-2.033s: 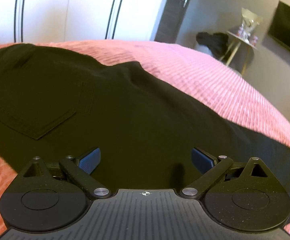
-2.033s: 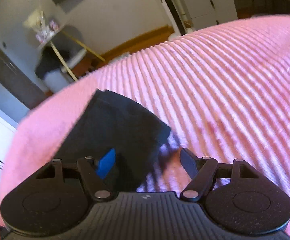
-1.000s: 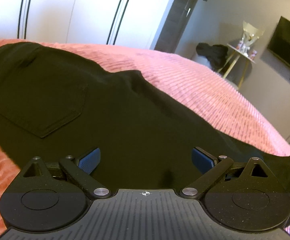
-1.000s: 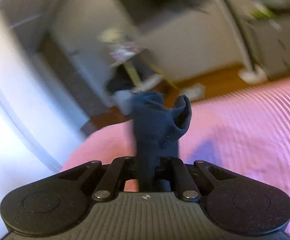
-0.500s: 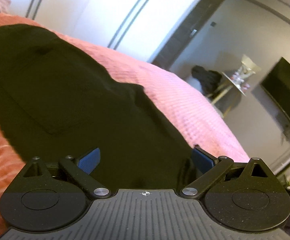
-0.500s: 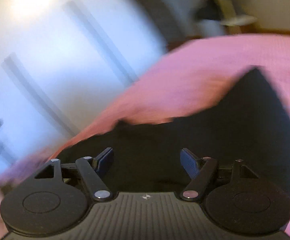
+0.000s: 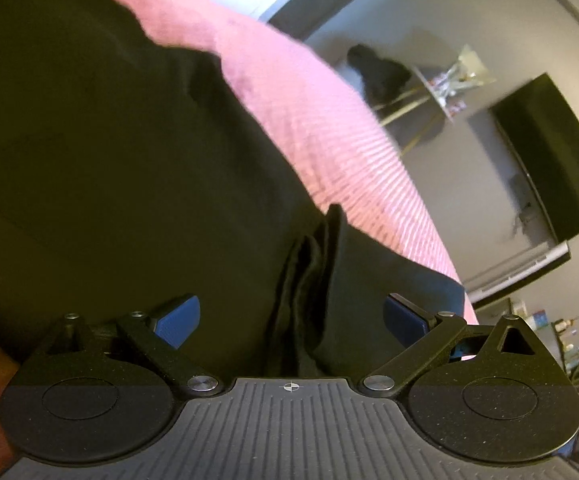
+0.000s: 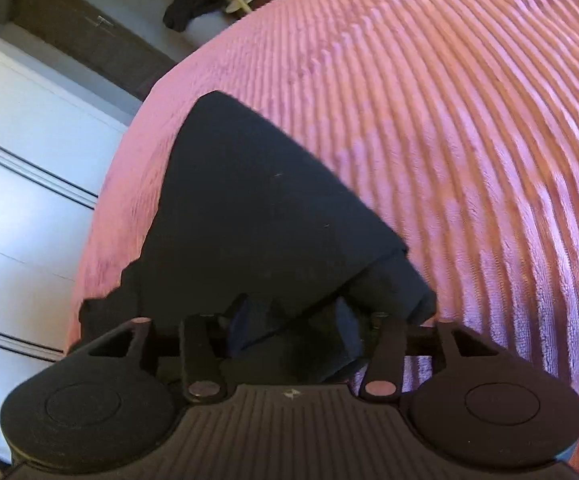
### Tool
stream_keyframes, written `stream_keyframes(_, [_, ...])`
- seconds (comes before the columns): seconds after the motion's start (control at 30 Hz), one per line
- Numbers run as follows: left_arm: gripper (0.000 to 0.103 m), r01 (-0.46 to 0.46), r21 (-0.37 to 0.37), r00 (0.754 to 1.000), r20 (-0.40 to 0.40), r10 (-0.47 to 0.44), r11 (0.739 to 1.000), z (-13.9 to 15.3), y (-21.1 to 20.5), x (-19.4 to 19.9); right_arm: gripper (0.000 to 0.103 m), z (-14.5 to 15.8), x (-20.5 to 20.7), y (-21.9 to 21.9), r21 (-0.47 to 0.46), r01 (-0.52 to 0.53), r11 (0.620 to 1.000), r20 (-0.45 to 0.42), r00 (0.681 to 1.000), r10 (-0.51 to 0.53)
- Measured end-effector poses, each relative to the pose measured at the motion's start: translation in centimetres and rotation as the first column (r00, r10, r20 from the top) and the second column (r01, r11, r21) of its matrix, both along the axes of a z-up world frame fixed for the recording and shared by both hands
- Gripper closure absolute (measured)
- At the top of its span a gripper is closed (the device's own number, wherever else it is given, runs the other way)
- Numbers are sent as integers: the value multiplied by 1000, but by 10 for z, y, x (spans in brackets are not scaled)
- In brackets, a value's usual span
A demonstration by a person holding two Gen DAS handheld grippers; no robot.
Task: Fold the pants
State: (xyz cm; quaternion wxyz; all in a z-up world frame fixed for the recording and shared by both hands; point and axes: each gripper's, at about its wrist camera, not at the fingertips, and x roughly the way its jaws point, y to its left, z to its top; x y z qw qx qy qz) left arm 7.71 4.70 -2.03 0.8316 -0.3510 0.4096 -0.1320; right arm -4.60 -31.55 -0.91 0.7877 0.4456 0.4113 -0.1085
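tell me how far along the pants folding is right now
Done: the black pants lie on the pink bedspread with the leg end doubled back, a bunched fold showing. In hand: the right gripper is closing with dark fabric between its fingers; the left gripper is open over the fold. Left: flattening that bunch and further folds.

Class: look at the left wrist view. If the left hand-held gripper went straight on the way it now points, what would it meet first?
Most likely the bunched fold of the black pants, lying between the open fingers of the left hand-held gripper; depth is hard to judge.
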Motion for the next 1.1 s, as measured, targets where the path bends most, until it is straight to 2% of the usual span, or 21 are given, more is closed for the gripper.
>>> stream_keyframes(0.07, [2,16,-9,999,-42,-16,1000,-8,-7,5,46,0,-1,1,28,15,999,-13,1000,-15])
stream_keyframes(0.17, [3,41,35,999,-26,-40,999,-4,-21,14,47,-5,-11,1,49,23,999,-12,1000,-22])
stream_keyframes(0.2, [9,59,39,998,-22,-58,997,-3,-26,15,47,-4,-14,0,55,23,998,-13,1000,-22])
stream_keyframes(0.23, [25,85,39,996,-20,-85,996,-1,-33,19,47,-2,-14,-2,55,15,998,-13,1000,-14])
stream_keyframes(0.27, [32,119,51,993,-29,-118,992,-2,-40,23,47,0,-18,-2,53,8,999,-8,1000,-8])
stream_keyframes(0.33, [41,130,122,991,-40,-126,984,-5,-53,29,46,-1,-16,-2,36,-18,999,10,1000,18])
stream_keyframes(0.37, [43,139,141,990,-31,-136,980,-5,-56,30,45,-1,-13,1,21,-36,999,20,999,36])
stream_keyframes(0.4, [50,143,152,990,-24,-141,978,-5,-59,31,45,1,-13,3,-1,-54,999,31,998,54])
stream_keyframes(0.43, [66,148,159,989,-19,-147,976,-5,-61,32,43,3,-13,5,-14,-67,998,37,997,68])
stream_keyframes(0.47, [75,159,164,987,-16,-159,974,-6,-62,33,42,4,-12,6,-23,-77,997,45,996,78])
stream_keyframes(0.63, [81,156,142,986,28,-161,978,-7,-56,23,37,13,-8,9,-24,-97,995,82,992,99])
stream_keyframes(0.83, [82,52,93,986,150,-65,994,23,-12,-5,35,31,-7,15,-19,-137,990,158,978,139])
stream_keyframes(0.9, [82,-12,143,984,178,-14,990,30,5,-15,33,38,-7,17,-29,-150,988,190,970,152])
stream_keyframes(0.93, [81,-44,194,981,192,6,980,34,11,-20,32,41,-6,19,-38,-156,987,202,966,160])
stream_keyframes(0.97, [80,-75,272,978,206,18,959,36,16,-24,32,43,-5,21,-50,-162,986,209,963,169])
stream_keyframes(1.03, [63,-142,407,973,223,53,902,35,16,-31,32,42,2,29,-89,-175,981,198,962,189])
stream_keyframes(1.07, [59,-166,450,970,235,63,878,33,16,-35,32,41,6,34,-113,-184,976,186,961,203])
stream_keyframes(1.1, [47,-163,455,971,232,60,875,31,16,-37,33,38,12,40,-137,-192,972,172,962,214])
